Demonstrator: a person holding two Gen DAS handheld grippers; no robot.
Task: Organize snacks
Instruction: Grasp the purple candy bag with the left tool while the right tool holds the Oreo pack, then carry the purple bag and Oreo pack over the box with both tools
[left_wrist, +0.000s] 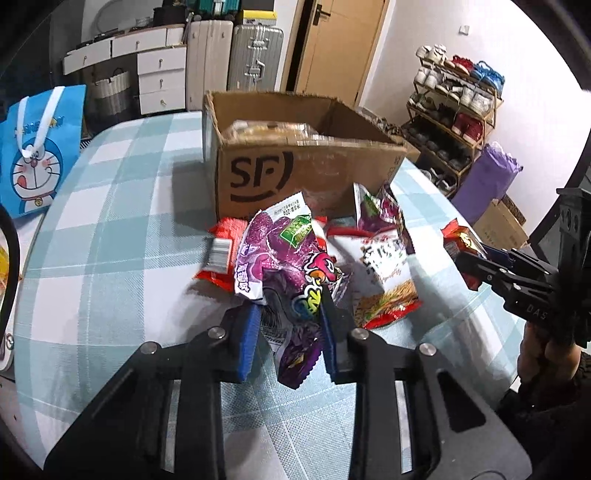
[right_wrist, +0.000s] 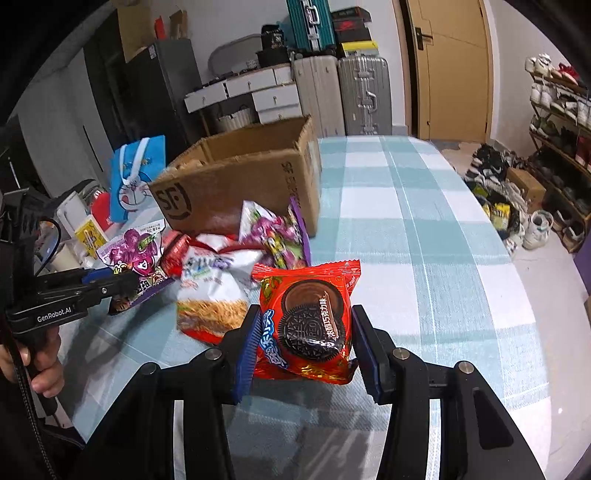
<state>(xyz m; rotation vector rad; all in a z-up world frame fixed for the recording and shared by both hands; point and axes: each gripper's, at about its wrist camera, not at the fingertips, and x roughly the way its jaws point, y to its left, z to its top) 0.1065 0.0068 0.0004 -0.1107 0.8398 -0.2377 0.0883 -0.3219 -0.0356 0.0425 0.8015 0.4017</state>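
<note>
You can't make out what lies inside the cardboard box (left_wrist: 314, 166); its near wall hides most, and the contents blur.

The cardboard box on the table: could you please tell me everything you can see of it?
The cardboard box is plain brown corrugated card with a black SF logo printed on its near side. It stands upright on the checked tablecloth, open at the top, with something wrapped in clear plastic showing inside. Snack packets lie against its near base; a purple packet leans by its corner. Neither gripper touches it.
</note>
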